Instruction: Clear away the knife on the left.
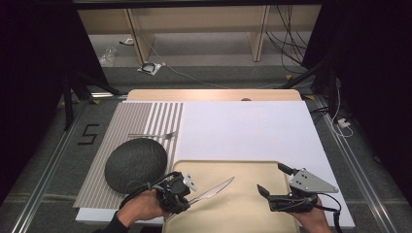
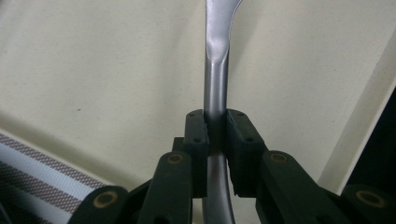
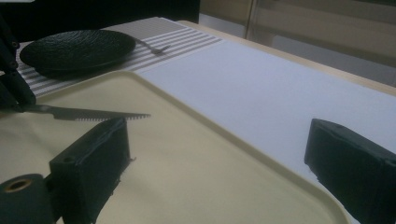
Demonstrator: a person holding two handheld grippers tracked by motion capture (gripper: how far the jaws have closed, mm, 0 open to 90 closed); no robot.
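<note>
The table has a white sheet (image 1: 252,128) on top, and dark curtains and grey carpet are all around it. A striped placemat (image 1: 127,127) lies on the left side of the table. A round black plate (image 1: 136,163) sits on the placemat, and a fork (image 1: 151,135) lies just past the plate, at about 12 o'clock from it. A big cream tray (image 1: 238,208) lies at the near edge, at about 3 o'clock from the plate. The left gripper (image 1: 187,190) is over the left end of the tray, and its jaws are pinching the handle of a table knife (image 1: 212,190). The knife sticks out toward 2 o'clock, with its toothed blade hanging just above the tray. In the left gripper view the two black pads squeeze the thin shiny handle from both sides. The right gripper (image 1: 273,179) waits over the right side of the tray with its jaws spread wide and nothing between them. I think the knife is going to the placemat, next to the plate. The handle is smooth and thin, so it could slip or spin in the pads. Then the blade could droop and land crooked. If the hand swings low, the knife tip could bump the tray's rim or knock the plate.
</note>
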